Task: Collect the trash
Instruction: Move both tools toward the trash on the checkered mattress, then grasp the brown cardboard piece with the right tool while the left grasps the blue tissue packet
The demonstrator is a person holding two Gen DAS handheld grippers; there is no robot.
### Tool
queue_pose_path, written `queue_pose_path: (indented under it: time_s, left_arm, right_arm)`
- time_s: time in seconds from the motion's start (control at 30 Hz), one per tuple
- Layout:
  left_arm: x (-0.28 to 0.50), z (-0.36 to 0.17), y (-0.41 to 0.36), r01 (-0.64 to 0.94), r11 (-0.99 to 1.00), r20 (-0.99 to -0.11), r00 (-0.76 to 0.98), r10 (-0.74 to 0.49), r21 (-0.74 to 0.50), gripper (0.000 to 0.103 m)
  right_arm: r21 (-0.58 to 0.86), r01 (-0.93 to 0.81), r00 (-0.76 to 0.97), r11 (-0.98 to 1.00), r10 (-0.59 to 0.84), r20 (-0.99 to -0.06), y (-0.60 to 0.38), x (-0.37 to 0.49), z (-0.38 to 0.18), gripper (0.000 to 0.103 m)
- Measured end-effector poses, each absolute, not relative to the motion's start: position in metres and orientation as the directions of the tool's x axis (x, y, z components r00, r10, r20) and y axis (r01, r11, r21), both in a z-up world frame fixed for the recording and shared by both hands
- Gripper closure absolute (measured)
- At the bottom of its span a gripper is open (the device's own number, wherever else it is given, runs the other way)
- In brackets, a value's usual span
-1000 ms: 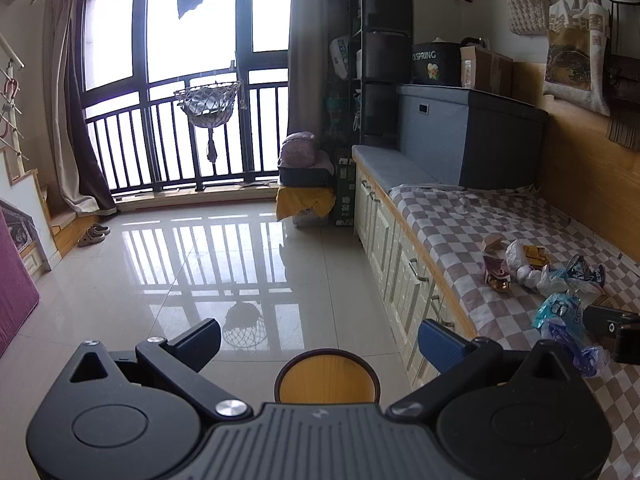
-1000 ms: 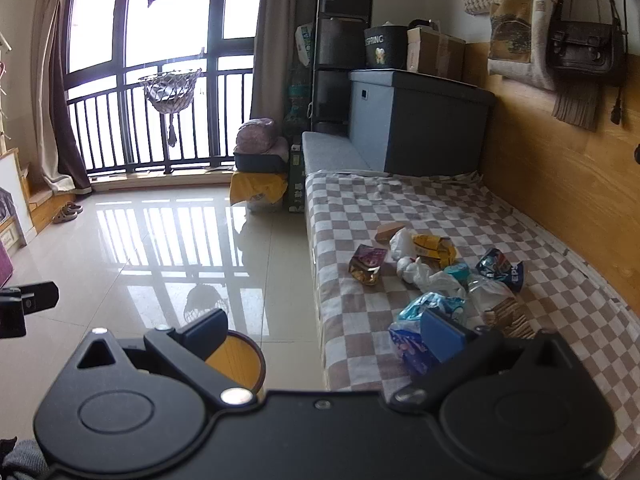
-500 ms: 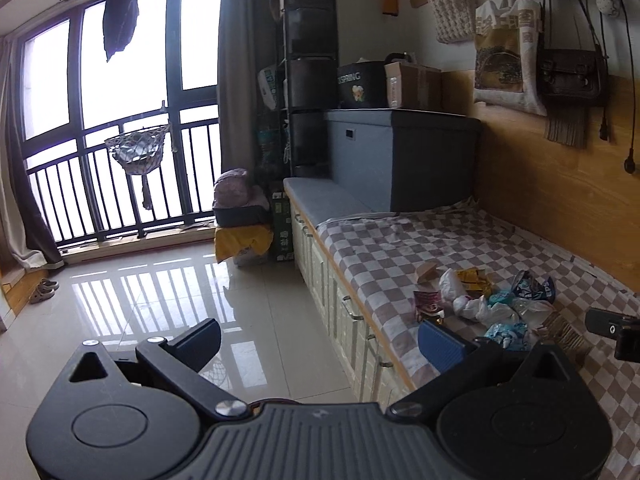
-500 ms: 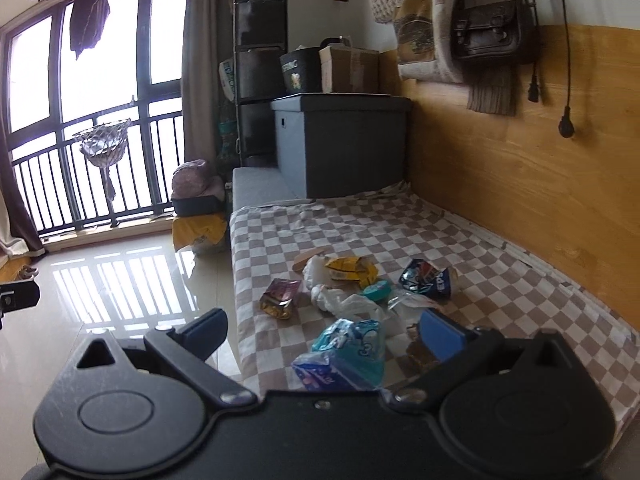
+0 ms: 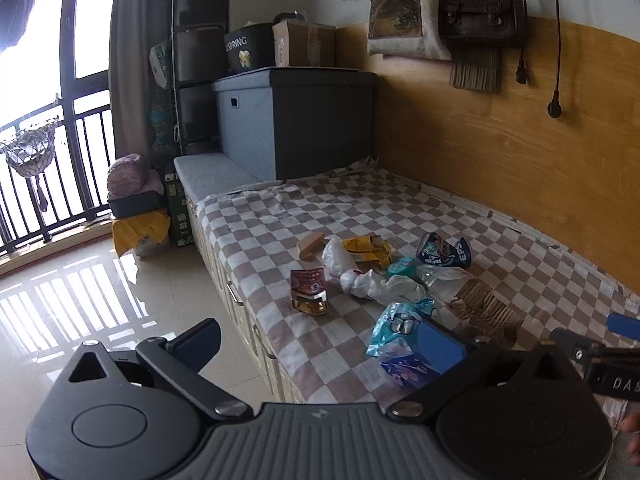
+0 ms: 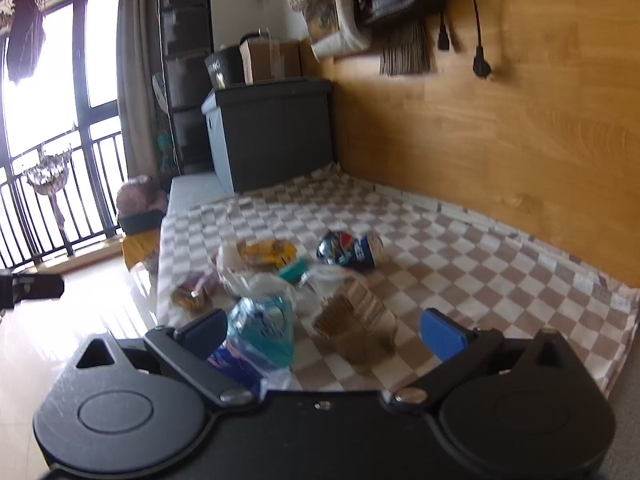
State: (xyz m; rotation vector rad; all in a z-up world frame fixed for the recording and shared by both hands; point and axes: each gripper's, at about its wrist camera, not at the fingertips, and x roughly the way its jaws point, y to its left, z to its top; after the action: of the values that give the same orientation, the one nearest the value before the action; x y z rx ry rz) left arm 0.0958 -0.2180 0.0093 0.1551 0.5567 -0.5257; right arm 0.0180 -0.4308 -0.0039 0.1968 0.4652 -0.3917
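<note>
Views swung onto checkered bench, trash nearer

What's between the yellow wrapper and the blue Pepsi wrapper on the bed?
Only bare checkered blanket lies between the yellow wrapper and the Pepsi wrapper; a teal lid sits just nearer. The left wrist view shows it best.

grey storage box on checkered bench cover, cardboard box, hanging leather satchel

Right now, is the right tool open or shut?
Open. In its own view the right tool has both blue fingers spread wide, empty, with the cardboard showing between them on the checkered cloth.
</note>
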Motion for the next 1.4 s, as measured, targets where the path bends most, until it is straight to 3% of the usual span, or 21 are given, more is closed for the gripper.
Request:
queue_pose_path:
  time_s: [0.2,0.27,0.37,0.5,0.57,0.6,0.9,1.07,1.1,1.17,1.23,1.4]
  left_arm:
    - [0.113,-0.019,-0.241,0.548,0.831,-0.611,0.628,-0.482,-0.093,0.000]
    - [0.117,-0.031,-0.246,0.550,0.821,-0.633,0.582,-0.511,-0.156,0.000]
    - [0.124,-0.052,-0.250,0.509,0.817,-0.666,0.513,-0.541,-0.271,0.000]
    - [0.132,-0.077,-0.251,0.399,0.812,-0.698,0.427,-0.575,-0.425,0.000]
    - [0.134,-0.087,-0.250,0.360,0.794,-0.691,0.396,-0.605,-0.489,0.000]
    - [0.135,-0.092,-0.250,0.340,0.775,-0.679,0.376,-0.631,-0.532,0.000]
    - [0.138,-0.110,-0.256,0.293,0.700,-0.623,0.320,-0.714,-0.651,0.000]
    - [0.139,-0.117,-0.264,0.244,0.678,-0.612,0.296,-0.733,-0.694,0.000]
    - [0.141,-0.120,-0.266,0.219,0.672,-0.609,0.293,-0.737,-0.708,0.000]
    - [0.144,-0.124,-0.268,0.156,0.652,-0.597,0.290,-0.748,-0.742,0.000]
    - [0.148,-0.127,-0.269,0.100,0.641,-0.592,0.297,-0.749,-0.761,0.000]
    - [0.157,-0.129,-0.275,-0.008,0.644,-0.612,0.318,-0.724,-0.765,0.000]
  right_arm:
    - [0.152,0.341,0.809,0.928,-0.207,-0.551,-0.440,0.031,-0.043,0.003]
    - [0.164,0.349,0.802,0.923,-0.203,-0.562,-0.447,0.037,-0.051,0.018]
    - [0.177,0.377,0.790,0.909,-0.216,-0.574,-0.467,0.050,-0.059,0.024]
    - [0.145,0.397,0.779,0.906,-0.249,-0.575,-0.496,0.071,-0.063,0.021]
    - [0.114,0.391,0.774,0.913,-0.260,-0.577,-0.512,0.085,-0.065,0.004]
    - [0.098,0.385,0.774,0.918,-0.264,-0.575,-0.518,0.092,-0.066,0.000]
    - [0.133,0.115,0.766,0.984,-0.002,-0.642,-0.553,0.154,-0.091,0.000]
    - [0.093,0.098,0.742,0.991,-0.011,-0.670,-0.551,0.171,-0.104,0.000]
    - [0.097,0.099,0.740,0.990,-0.008,-0.673,-0.551,0.172,-0.104,0.001]
    - [0.096,0.086,0.740,0.992,0.001,-0.672,-0.547,0.173,-0.101,0.025]
    - [0.097,0.055,0.746,0.994,0.024,-0.665,-0.542,0.170,-0.097,0.036]
    - [0.030,0.028,0.741,0.999,0.000,-0.671,-0.523,0.156,-0.090,0.043]
